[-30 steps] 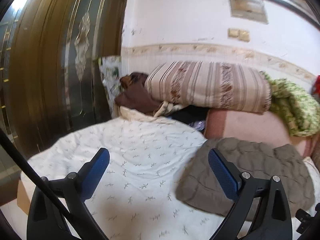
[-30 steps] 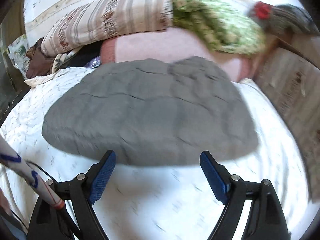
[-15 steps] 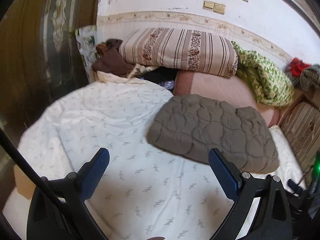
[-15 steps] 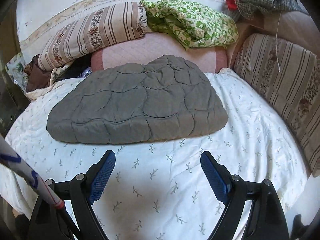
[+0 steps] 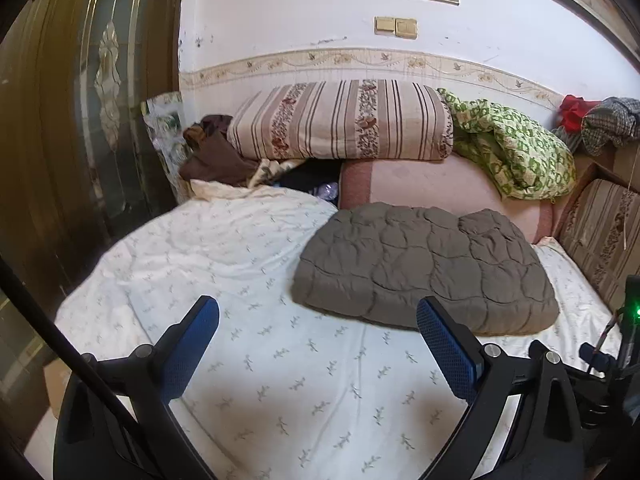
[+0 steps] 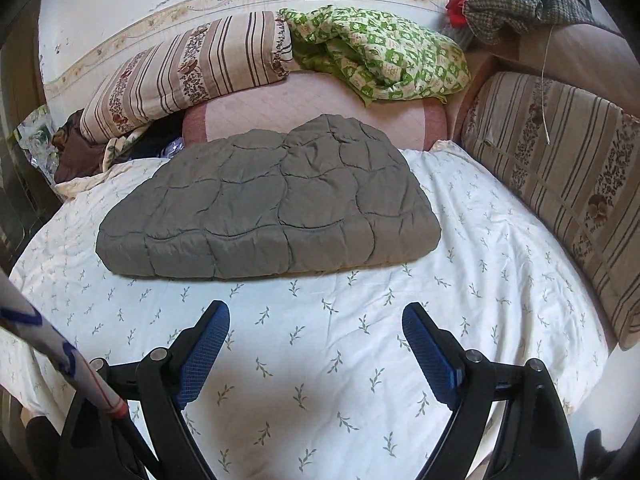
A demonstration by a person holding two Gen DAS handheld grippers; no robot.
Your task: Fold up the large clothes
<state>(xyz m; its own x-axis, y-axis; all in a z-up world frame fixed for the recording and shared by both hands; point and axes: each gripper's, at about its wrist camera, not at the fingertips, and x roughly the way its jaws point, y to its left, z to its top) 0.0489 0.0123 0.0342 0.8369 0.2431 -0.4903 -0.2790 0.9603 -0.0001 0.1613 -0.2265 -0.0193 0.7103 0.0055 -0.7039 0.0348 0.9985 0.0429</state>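
Observation:
A grey quilted padded garment (image 6: 268,204) lies folded in a flat rectangular bundle on the white leaf-print bedspread (image 6: 328,360), towards the back of the bed. It also shows in the left wrist view (image 5: 424,268), to the right of centre. My left gripper (image 5: 318,316) is open and empty, above the bedspread in front of the bundle's left end. My right gripper (image 6: 316,316) is open and empty, a short way in front of the bundle's near edge.
Behind the bundle lie a pink cushion (image 6: 312,112), a striped bolster (image 6: 192,68) and a green patterned blanket (image 6: 380,56). A striped cushion (image 6: 560,184) lines the right side. A dark wooden door (image 5: 72,120) stands at the left. Brown clothes (image 5: 216,156) are piled in the corner.
Both grippers have drawn back from the grey bundle and risen, so more of the bed shows. The left view swung right towards the bundle. Both stay open.

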